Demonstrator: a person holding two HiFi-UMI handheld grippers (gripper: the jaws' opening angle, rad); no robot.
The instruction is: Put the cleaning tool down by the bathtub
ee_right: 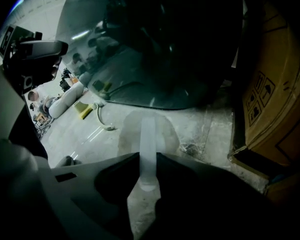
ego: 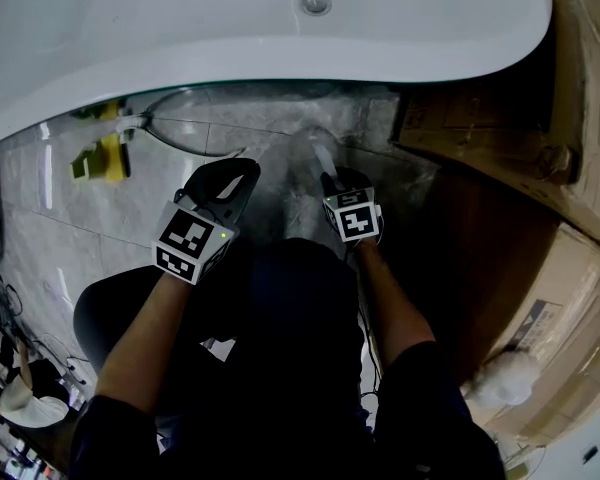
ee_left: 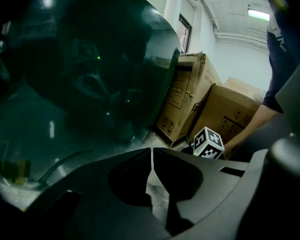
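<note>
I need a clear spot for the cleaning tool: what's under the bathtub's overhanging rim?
On the tiled floor at the bathtub rim's edge lie a curved hose and a yellow object. Deeper in, the tub covers the floor, so anything there stays unseen.

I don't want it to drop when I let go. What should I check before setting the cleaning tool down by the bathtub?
1. Right claw closed on the cleaning tool handle: ok.
2. Left claw shut, empty, apart from the tool: ok.
3. Floor beneath the tool head bare: ok.
4. Bathtub right beside the spot: ok.
5. Tool head already touching the floor: cannot tell.
6. Cardboard boxes and yellow object off to the sides: ok.
</note>
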